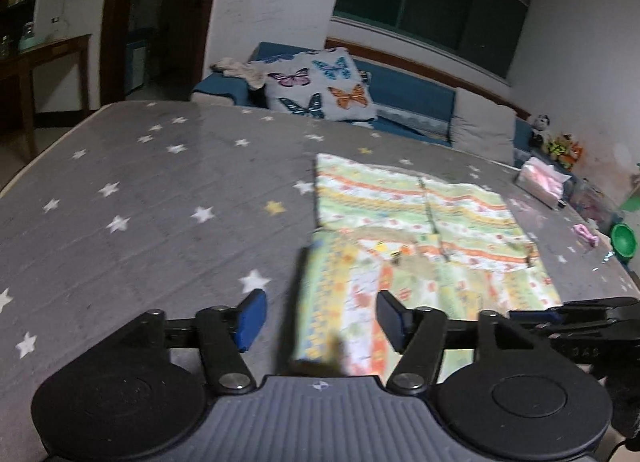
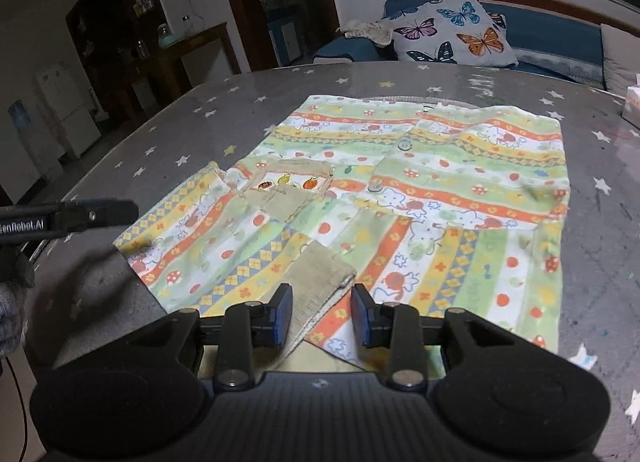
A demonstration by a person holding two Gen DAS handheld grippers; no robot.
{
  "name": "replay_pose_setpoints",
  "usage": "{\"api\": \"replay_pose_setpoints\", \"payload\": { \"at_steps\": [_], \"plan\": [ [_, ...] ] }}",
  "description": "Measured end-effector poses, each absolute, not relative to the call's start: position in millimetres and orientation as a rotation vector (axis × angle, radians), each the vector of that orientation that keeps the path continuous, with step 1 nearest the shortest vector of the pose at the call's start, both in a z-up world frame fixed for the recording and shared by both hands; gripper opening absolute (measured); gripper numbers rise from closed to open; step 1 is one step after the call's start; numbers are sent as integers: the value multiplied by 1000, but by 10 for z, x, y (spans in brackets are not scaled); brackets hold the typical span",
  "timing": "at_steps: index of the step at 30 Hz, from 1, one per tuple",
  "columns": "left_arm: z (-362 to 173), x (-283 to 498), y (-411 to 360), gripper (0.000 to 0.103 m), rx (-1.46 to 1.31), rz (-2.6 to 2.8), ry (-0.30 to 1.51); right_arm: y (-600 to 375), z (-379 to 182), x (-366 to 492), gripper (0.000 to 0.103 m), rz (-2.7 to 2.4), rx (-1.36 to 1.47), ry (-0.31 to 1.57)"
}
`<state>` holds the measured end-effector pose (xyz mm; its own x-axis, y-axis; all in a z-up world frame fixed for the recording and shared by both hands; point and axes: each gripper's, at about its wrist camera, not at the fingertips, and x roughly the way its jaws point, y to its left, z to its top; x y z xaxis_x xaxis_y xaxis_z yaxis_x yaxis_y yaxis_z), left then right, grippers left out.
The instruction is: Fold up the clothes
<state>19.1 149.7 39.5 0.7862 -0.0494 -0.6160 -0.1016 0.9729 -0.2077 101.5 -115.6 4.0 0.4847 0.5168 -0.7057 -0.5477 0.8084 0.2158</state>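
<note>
a small patterned shirt point(image 2: 400, 190) lies spread on the grey star-print tabletop point(image 1: 152, 190), its sleeves folded in across the front. the cloth has green, orange and yellow bands, a beige pocket point(image 2: 288, 186) on the chest and buttons down the middle.

the left gripper point(image 1: 320, 318) hangs over the near left part of the shirt, its blue-padded fingers point(image 1: 252, 318) spread apart with nothing between them; a blurred fold of cloth shows in the gap, and whether it touches the pads cannot be told.

the right gripper point(image 2: 322, 314) sits at the near edge of the shirt with its fingers point(image 2: 284, 314) released, either side of a beige ribbed cuff point(image 2: 324, 282) but not pinching it.

behind the tabletop is a blue sofa point(image 1: 404, 94) with a butterfly cushion point(image 1: 320, 84). a tissue box point(image 1: 542, 182) and a green bowl point(image 1: 624, 240) stand at the far right edge.
</note>
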Motion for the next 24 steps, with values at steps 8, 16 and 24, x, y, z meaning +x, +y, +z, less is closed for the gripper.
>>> {"api": "replay_pose_setpoints", "payload": {
  "at_steps": [8,16,24],
  "plan": [
    [311,182,1552,82,-243,51,674,-1172,259,953,7,619,-64,761],
    [266,236,1451,82,-217,29,686,-1429,742,1056,6,529,-77,652],
    [206,304,1366,81,-129,61,713,-1568,333,1342,8,425,-76,769]
  ]
}}
